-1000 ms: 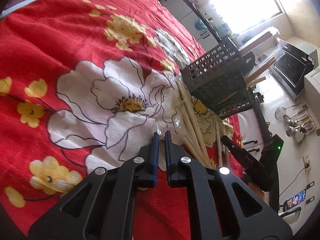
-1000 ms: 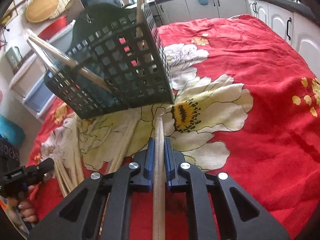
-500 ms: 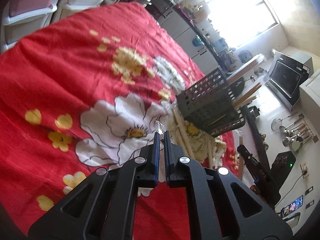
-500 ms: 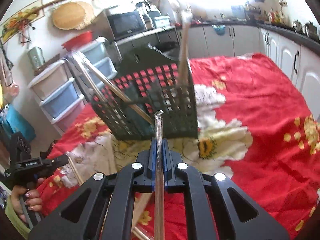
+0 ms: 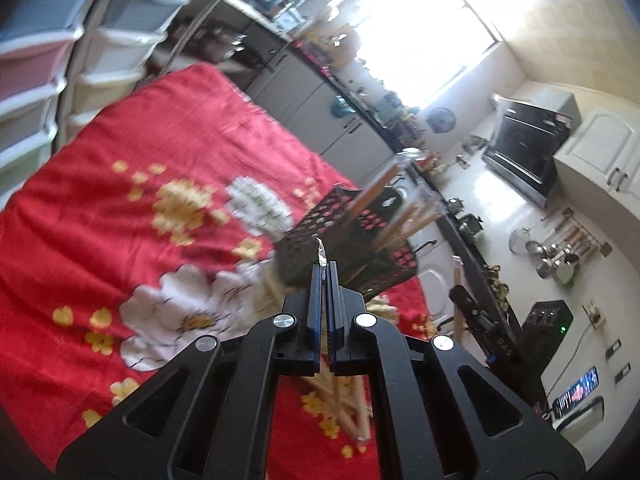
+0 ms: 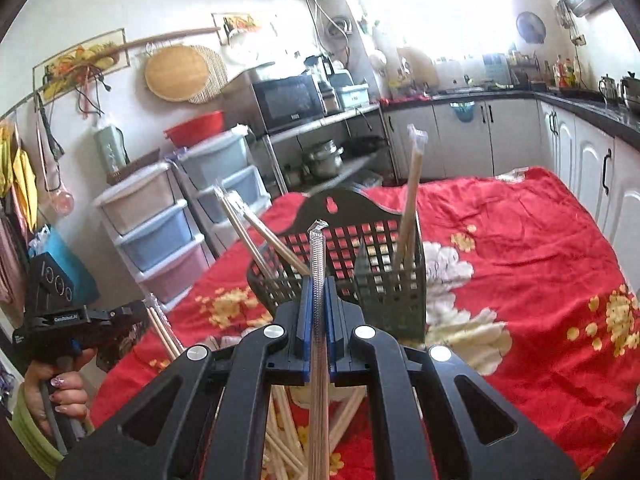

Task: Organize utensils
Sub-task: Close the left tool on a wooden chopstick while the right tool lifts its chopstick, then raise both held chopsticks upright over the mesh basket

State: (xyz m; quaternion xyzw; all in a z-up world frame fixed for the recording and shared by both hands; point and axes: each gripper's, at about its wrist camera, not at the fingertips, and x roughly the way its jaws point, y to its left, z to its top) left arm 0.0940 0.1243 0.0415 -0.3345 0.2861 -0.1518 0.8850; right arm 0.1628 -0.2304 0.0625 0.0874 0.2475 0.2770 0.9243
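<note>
A black lattice utensil holder (image 6: 384, 264) stands on the red floral cloth, with several wrapped chopstick packs leaning in it; it also shows in the left wrist view (image 5: 344, 248). My right gripper (image 6: 318, 292) is shut on a wrapped chopstick pack (image 6: 318, 340), held upright just in front of the holder. My left gripper (image 5: 325, 276) is shut on a wrapped chopstick pack whose crinkled wrapper tip (image 5: 321, 254) sticks out past the fingers; it also shows, held in a hand, in the right wrist view (image 6: 136, 314). A pile of wrapped chopsticks (image 6: 288, 436) lies on the cloth below the grippers.
The table under the red floral cloth (image 6: 520, 264) fills the lower view. Plastic drawer units (image 6: 160, 232) stand beyond its left edge. Kitchen cabinets and a counter (image 6: 520, 132) run behind. The other gripper and its arm (image 5: 484, 332) are right of the holder in the left wrist view.
Both grippers have lifted off the cloth with their packs and tilted up. The right pack's tip now reaches the holder's rim level. The holder looks farther away in the left wrist view.
</note>
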